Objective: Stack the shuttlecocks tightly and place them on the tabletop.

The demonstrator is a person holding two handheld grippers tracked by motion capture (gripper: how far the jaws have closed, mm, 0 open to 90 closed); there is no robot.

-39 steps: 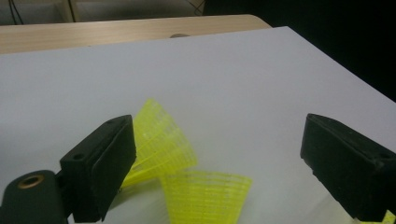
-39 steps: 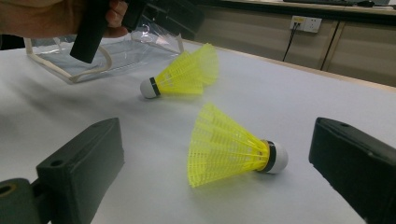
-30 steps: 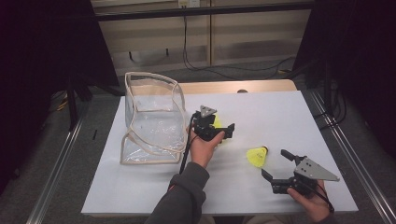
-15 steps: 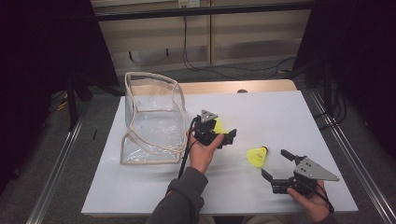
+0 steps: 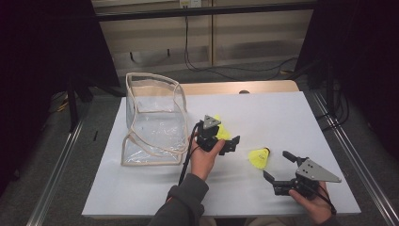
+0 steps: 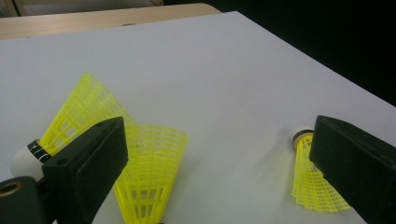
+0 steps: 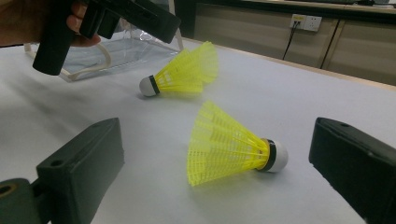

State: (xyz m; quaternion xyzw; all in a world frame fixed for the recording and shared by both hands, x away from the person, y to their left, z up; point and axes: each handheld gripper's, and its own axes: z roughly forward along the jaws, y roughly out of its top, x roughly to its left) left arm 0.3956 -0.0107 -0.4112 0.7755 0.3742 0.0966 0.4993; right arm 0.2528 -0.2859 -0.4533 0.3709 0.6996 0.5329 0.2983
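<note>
My right tool sits low at the near right of the worktop, jaws spread wide and holding nothing. Just beyond its tips lies a yellow shuttle on its side. In the right gripper view that shuttle rests between my two jaws but a little ahead of them, not touching either, its white cork pointing toward the right jaw and the skirt flaring left.

I judge it very light and easy to knock away: a nudge from one jaw would roll it in an arc on the smooth sheet. The plastic skirt looks springy and would dent under a hard pinch, while the cork is small, round and firm. I would close gently across the narrow end of the skirt next to the cork, where it is stiffest, and both jaws should meet it together.

Farther in, my left tool is held above the middle of the worktop, also open and empty. In the left gripper view two more shuttles lie close under it: one just beside the left jaw, skirt fanning up, and another behind it, touching or overlapping; I cannot tell which. The near-right shuttle peeks past the right jaw.

Beyond the left tool, at the far left, stands a clear bag, mouth open upward, near the pair and well apart from the right tool's shuttle.
</note>
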